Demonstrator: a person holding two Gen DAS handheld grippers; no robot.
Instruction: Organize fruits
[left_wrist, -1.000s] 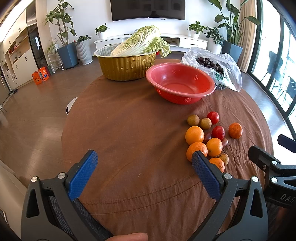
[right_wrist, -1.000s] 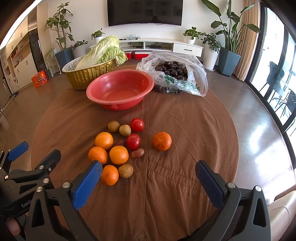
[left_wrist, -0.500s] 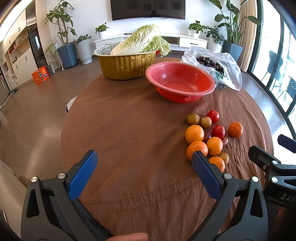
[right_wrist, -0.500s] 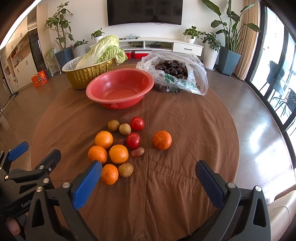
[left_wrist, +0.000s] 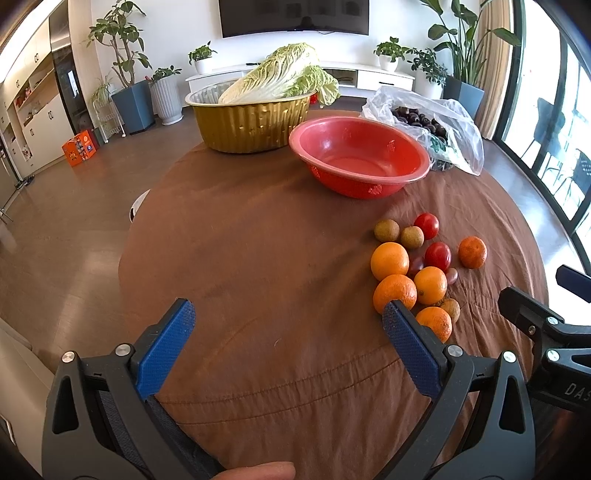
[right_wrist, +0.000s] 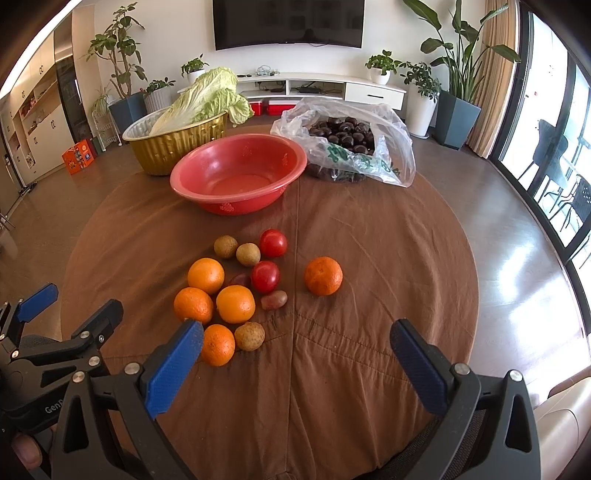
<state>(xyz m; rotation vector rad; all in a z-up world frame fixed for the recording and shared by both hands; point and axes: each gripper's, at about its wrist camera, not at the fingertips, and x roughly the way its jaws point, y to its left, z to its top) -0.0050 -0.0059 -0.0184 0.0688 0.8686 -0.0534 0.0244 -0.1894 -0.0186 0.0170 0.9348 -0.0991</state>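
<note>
A cluster of fruit lies on the brown tablecloth: several oranges, two red tomatoes, brown longans and a lone mandarin. The cluster shows at the right in the left wrist view, with oranges nearest. An empty red basin stands behind the fruit, also seen in the left wrist view. My left gripper is open and empty, left of the cluster. My right gripper is open and empty, just in front of the fruit.
A gold foil tray holding a napa cabbage stands at the back left. A clear plastic bag of dark chestnuts lies at the back right. The round table's edge drops to the wooden floor.
Both grippers have edged slightly forward toward the fruit. Nothing on the table has moved.
</note>
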